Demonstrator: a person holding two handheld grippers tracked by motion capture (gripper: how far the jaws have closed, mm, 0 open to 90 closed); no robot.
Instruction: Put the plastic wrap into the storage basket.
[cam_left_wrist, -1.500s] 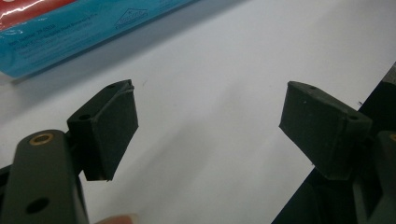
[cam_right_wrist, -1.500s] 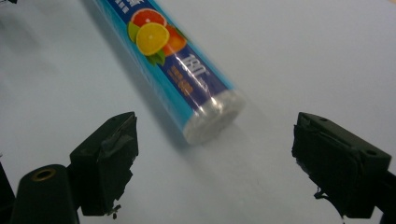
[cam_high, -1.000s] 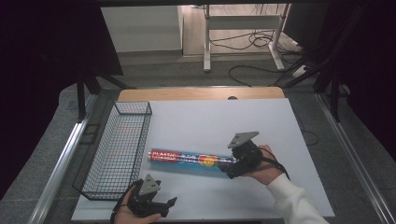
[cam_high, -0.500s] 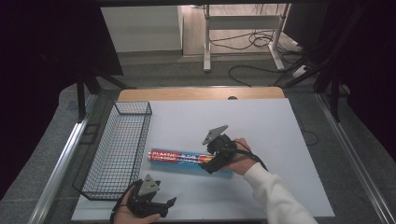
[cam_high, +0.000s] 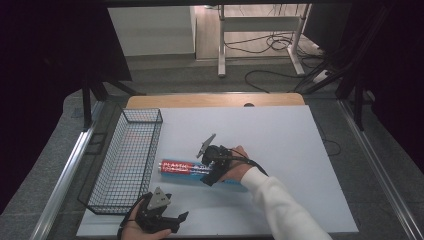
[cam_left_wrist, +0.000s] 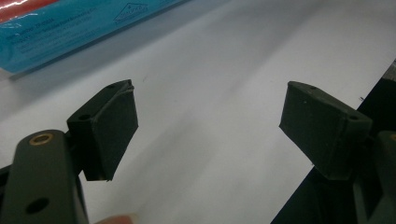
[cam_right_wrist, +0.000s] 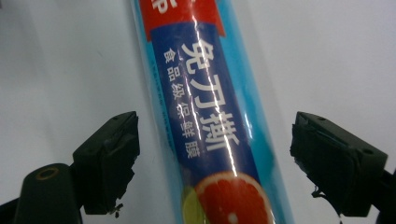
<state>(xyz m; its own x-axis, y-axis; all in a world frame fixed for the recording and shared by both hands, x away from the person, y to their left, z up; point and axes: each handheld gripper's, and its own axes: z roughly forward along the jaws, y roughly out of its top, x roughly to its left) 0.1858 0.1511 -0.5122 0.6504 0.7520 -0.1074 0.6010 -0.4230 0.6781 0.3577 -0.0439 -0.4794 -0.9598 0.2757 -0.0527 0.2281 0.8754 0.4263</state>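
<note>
While agape, right claw (cam_right_wrist: 212, 158) straddles roll (cam_right_wrist: 210, 116).

Right black two-jaw gripper (cam_high: 209, 172) was out over mid-desk, held in the right hand (cam_high: 235, 169), white-sleeved forearm (cam_high: 280, 210) running in diagonally from the bottom edge. Its grey three-cornered plate tilted up and to the left. Jaws stood wide apart, fingers (cam_right_wrist: 107, 154) clear on both sides, nothing clamped. Left black two-jaw gripper (cam_high: 162, 217) sat low at the near edge in the left hand (cam_high: 137, 230), pointed right. Its jaws were also spread wide, fingers (cam_left_wrist: 109, 130) with nothing between them.
</note>
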